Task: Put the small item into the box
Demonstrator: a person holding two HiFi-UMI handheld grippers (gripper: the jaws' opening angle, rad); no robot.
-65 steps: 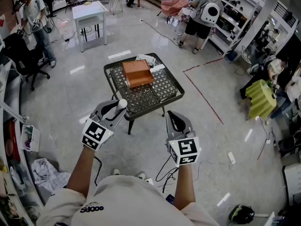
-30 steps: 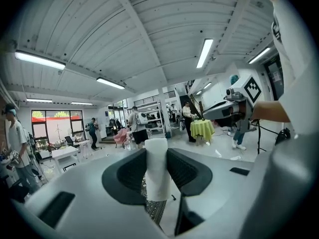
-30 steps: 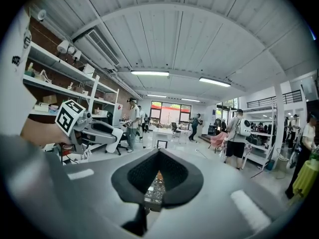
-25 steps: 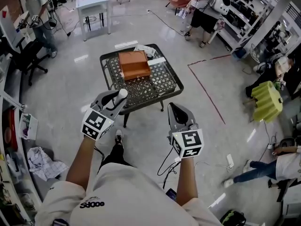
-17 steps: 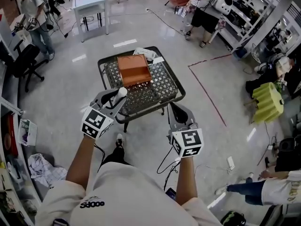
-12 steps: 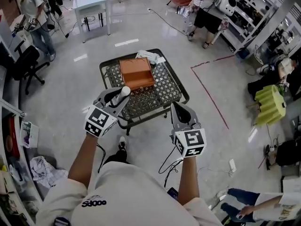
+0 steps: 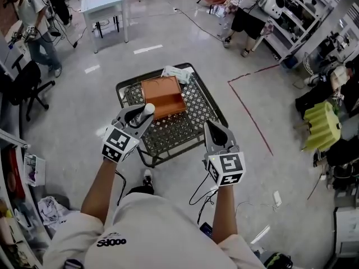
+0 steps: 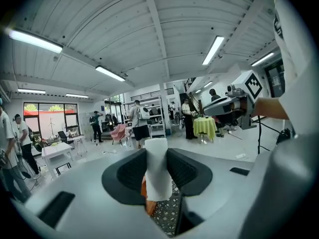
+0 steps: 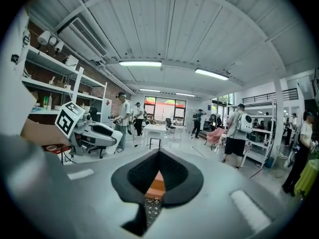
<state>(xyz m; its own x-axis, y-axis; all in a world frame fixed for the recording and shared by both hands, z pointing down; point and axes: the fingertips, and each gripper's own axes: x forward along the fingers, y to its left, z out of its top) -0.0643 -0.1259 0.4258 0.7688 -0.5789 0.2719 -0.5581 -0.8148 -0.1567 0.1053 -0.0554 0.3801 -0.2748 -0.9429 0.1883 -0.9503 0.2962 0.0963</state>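
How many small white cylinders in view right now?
1. The small white cylinder is clamped in the left tool. Others may be hidden inside the orange-brown box on the black mesh table.

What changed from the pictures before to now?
The person walked toward the black mesh table, so both grippers now reach its near edge instead of hanging over floor. Nothing was grabbed or let go: the left gripper still clamps the small white cylinder, the right gripper stays shut and empty, the orange box still sits on the table.
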